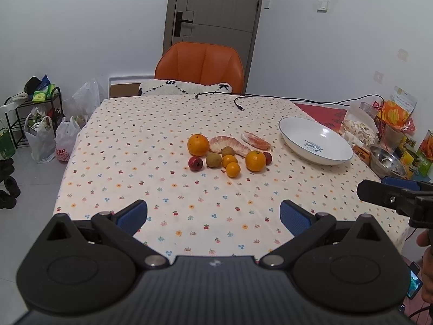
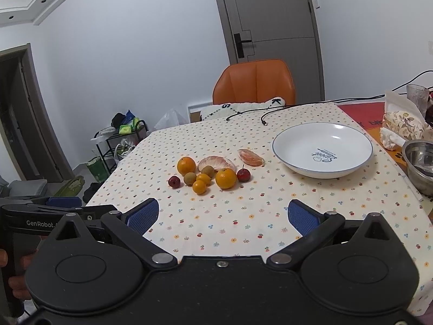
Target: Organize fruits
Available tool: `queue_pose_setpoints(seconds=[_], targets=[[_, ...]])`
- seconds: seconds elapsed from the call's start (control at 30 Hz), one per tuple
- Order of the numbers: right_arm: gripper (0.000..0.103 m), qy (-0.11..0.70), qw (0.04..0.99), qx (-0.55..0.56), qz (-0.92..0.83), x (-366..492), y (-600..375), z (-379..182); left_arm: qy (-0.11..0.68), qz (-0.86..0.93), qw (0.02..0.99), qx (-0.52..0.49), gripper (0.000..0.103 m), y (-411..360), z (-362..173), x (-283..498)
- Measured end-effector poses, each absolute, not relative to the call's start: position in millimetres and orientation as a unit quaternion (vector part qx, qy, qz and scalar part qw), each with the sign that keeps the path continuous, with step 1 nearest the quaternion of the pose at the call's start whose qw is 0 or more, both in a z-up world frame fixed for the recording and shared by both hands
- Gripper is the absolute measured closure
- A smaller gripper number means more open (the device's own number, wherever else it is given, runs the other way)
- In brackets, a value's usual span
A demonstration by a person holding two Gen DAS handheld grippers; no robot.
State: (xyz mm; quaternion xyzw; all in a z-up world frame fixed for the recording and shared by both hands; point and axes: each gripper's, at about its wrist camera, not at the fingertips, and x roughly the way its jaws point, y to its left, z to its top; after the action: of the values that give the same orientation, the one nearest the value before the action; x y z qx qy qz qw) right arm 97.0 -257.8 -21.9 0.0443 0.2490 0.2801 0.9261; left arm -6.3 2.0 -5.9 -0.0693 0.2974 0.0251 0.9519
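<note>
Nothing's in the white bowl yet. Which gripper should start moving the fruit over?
Probably right. The white bowl lies right of the fruit cluster, on the right gripper's side. The left gripper sits farther from it. Both are open and empty.

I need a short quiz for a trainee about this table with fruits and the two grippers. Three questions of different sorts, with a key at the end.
1. True or false: the white bowl already holds fruit.
2. Multiple choice: the left gripper and the right gripper are A) both open and empty, B) both shut on fruit, C) one open, one shut.
3. Fill in: the small red fruit touching the large orange lies on the side toward the ____.

Key: 1 false, the bowl is empty and all fruit lies on the tablecloth. 2 A. 3 bowl.
</note>
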Motion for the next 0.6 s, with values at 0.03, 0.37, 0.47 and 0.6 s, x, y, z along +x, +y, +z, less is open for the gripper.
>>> queue_pose_setpoints(seconds=[0.03,0.37,0.47,0.6], targets=[[0.0,0.249,0.926,0.044,0.28,97.0,-258.0,-21.8,0.297,0.025,0.952,-0.069,0.0,1.9,-5.9,-6.2],[0.0,0.245,0.928,0.048,0.278,95.5,-259.7,-20.2,0.297,0.024,0.952,-0.068,0.0,-0.3,-4.9,-5.9],[0.0,0.245,0.927,0.05,0.278,95.9,-259.9,-20.1,0.296,0.024,0.952,-0.068,0.0,-0.3,-5.0,-5.9],[0.0,0.246,0.927,0.05,0.279,95.8,-260.3,-19.7,0.295,0.024,0.953,-0.067,0.0,-0.6,-4.8,-6.6]])
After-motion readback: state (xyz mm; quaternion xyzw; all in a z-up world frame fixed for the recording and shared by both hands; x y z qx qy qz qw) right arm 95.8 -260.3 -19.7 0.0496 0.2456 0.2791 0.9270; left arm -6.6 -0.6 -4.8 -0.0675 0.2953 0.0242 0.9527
